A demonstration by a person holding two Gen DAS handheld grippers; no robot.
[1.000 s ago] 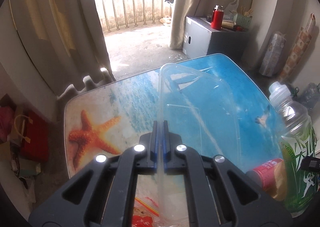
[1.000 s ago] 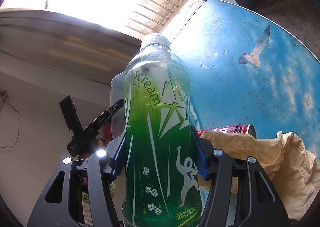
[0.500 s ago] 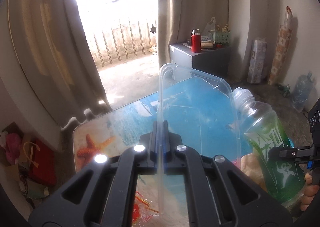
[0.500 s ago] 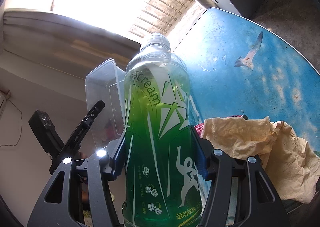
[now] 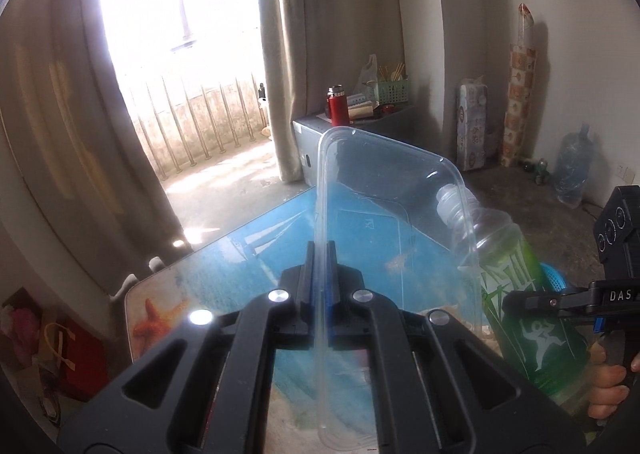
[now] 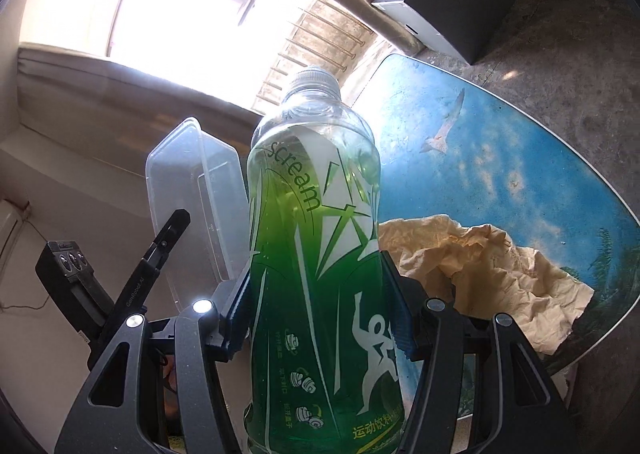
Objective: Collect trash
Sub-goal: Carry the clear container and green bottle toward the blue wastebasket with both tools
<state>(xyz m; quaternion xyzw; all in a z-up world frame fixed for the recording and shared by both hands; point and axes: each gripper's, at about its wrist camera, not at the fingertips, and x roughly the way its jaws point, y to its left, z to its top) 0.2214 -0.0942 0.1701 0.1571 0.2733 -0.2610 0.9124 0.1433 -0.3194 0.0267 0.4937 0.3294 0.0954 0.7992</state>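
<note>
My left gripper (image 5: 319, 254) is shut on the rim of a clear plastic food container (image 5: 384, 214), which hangs in the air above the table. The same container (image 6: 192, 190) shows at the left of the right wrist view, beside the left gripper's black body. My right gripper (image 6: 316, 294) is shut on a green plastic bottle (image 6: 316, 254) with a clear cap, held upright. That bottle (image 5: 520, 294) also appears at the right of the left wrist view, with fingers of a hand under it. Crumpled tan paper (image 6: 480, 266) lies on the table.
The table (image 6: 500, 158) has a blue sea-and-sky print with a starfish (image 5: 154, 320) at its left end. A grey cabinet (image 5: 308, 146) with a red flask (image 5: 337, 106) stands behind it. Curtains frame a bright balcony door. A water jug (image 5: 570, 170) stands on the floor at the right.
Both grippers have risen and pulled back from the table with their loads. The table looks smaller and lower, and the red can is out of sight.
</note>
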